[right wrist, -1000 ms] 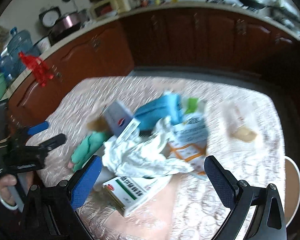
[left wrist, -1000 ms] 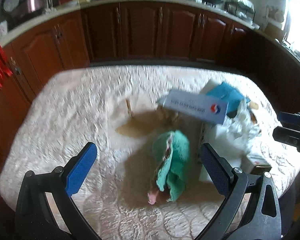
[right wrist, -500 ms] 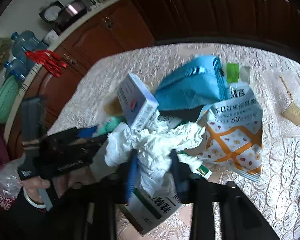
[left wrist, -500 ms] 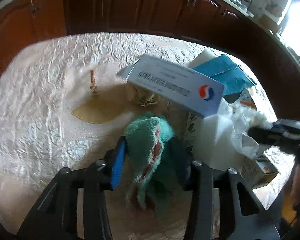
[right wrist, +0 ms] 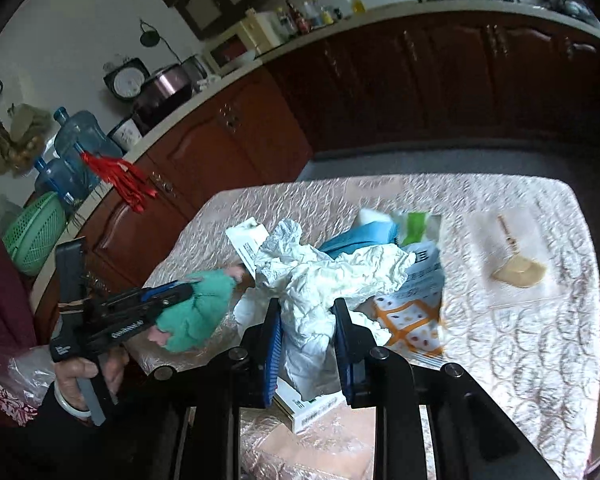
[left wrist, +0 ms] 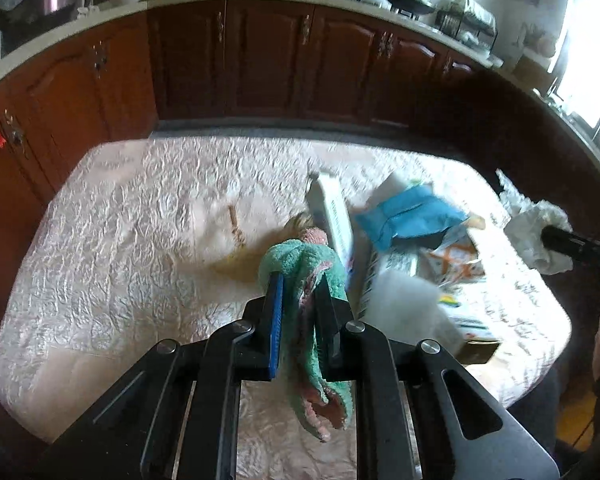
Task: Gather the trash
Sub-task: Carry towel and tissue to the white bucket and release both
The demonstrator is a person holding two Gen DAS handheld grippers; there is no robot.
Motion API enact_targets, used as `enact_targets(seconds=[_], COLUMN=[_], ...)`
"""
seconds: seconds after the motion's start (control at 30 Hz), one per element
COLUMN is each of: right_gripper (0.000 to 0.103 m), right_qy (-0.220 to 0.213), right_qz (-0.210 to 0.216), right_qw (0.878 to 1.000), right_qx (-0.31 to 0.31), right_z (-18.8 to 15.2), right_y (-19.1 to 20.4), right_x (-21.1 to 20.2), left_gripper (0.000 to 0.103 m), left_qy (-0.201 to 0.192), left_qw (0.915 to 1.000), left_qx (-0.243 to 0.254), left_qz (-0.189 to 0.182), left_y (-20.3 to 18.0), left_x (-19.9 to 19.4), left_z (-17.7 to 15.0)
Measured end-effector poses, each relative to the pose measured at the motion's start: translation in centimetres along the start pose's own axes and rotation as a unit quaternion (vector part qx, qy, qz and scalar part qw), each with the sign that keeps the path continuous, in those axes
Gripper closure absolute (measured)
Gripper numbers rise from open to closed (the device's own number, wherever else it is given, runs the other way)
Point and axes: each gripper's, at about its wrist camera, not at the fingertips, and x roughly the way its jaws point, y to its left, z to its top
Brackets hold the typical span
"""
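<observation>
Two fisheye views over a table w/ a pale, crinkled cloth, dark wood kitchen cabinets behind.

Left wrist view, left to right: a flat tan wedge w/ a thin stick lies on the cloth, left of center. At center the left gripper has just closed; its jaws clamp a green cloth w/ a pink lining, lifted off the table, its loose end hanging down between the fingers. Just right of it a white box stands tilted on edge, blurred. Next comes a blue packet, then an orange-patterned bag and flat cartons, all in one heap on the table's right part. At far right the right gripper pokes in from the edge, w/ white crumpled paper at its tip, raised above the table edge.

Right wrist view, left to right: a hand at lower left holds the left gripper, green cloth bunched at its tip, beside the table's near corner. At center the right gripper has also just closed; its jaws pinch the paper, which billows up above the fingers. Behind it sit the blue packet and bag; a carton lies under the fingers. Far right, well apart from the heap, lies the tan wedge.
</observation>
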Motion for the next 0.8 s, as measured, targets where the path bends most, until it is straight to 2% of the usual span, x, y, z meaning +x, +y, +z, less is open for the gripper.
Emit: enact_targets(seconds=[0.2, 0.33, 0.53, 0.8], right_gripper=[0.08, 0.08, 0.08, 0.08], right_qy=[-0.025, -0.043, -0.056, -0.067], right_qz=[-0.014, -0.03, -0.063, -0.135], right_qw=[1.0, 0.999, 0.996, 0.988], right_qx=[0.007, 0.003, 0.003, 0.037], right_z=[0.0, 0.1, -0.3, -1.9], right_y=[-1.0, -1.3, -2.6, -7.5], right_x=[-3.2, -5.0, -7.4, -11.4], left_gripper=[0.092, 0.092, 0.092, 0.092], left_qy=[-0.038, -0.06, -0.062, -0.046], left_qw=[0.9989, 0.9965, 0.9929, 0.9853], left_qx=[0.019, 0.04, 0.074, 0.123], left_qz=[-0.021, -0.043, -0.07, -0.109], left_y=[-2.8, -5.9, -11.1, -18.9], left_x=[-2.6, -3.8, -3.3, -0.9], left_z=[2.0, 3.1, 4.5, 5.3])
